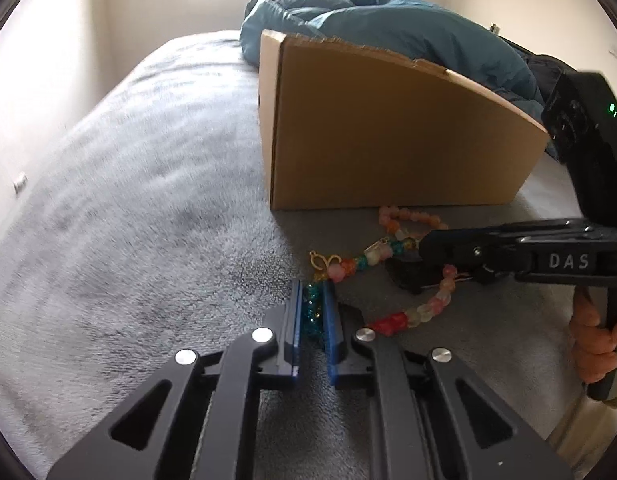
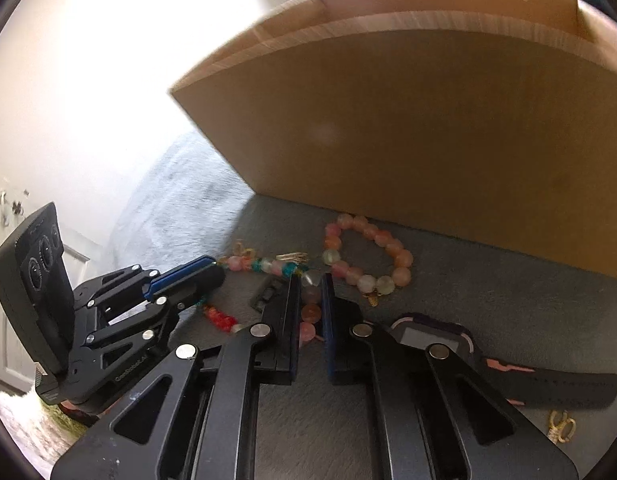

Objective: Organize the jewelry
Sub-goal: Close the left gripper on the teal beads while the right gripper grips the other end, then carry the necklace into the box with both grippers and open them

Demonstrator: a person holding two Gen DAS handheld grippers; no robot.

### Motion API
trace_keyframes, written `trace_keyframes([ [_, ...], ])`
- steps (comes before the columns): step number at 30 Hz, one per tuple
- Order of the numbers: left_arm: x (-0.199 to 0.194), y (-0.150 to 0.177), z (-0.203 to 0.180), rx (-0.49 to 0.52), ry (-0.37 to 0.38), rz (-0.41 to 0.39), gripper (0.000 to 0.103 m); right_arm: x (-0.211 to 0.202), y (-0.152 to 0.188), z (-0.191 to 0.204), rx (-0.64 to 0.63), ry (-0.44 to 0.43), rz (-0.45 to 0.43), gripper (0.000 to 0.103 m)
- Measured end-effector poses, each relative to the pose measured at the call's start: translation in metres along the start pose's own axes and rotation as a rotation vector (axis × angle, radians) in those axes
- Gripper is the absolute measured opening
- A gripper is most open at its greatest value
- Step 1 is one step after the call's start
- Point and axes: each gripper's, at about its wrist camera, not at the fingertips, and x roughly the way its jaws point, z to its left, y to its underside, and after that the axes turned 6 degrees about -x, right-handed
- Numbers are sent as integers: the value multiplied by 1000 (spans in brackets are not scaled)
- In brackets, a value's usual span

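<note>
A long multicoloured bead necklace (image 1: 364,258) lies on the grey blanket in front of a cardboard box (image 1: 388,128). My left gripper (image 1: 313,312) is shut on its teal beads (image 1: 311,314). My right gripper (image 2: 310,308) is shut on its pink and clear beads (image 2: 310,312); it also shows in the left wrist view (image 1: 420,246). A pink bead bracelet (image 2: 366,254) lies just past the right gripper, near the box (image 2: 428,128). A black watch with a pink-trimmed strap (image 2: 508,364) lies to the right. The left gripper (image 2: 212,276) shows at the left of the right wrist view.
A gold earring (image 2: 562,428) lies at the lower right on the grey blanket (image 1: 128,200). A teal duvet (image 1: 388,20) is heaped behind the box. A small black clasp piece (image 2: 268,292) lies beside the right gripper.
</note>
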Motion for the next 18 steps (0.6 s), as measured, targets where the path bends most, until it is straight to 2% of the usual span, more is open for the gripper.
trace_keyframes([
  [6, -36, 7, -21, 96, -30, -67, 9, -29, 9, 41, -159, 85, -64, 8],
  [11, -75, 7, -30, 105, -34, -127, 9, -61, 26, 64, -251, 140, -111, 8],
  [15, -106, -7, -43, 119, -13, -199, 9, -105, 27, 70, -280, 160, -174, 8],
  [18, -125, -28, -55, 166, -12, -270, 9, -124, 10, 75, -300, 186, -240, 8],
])
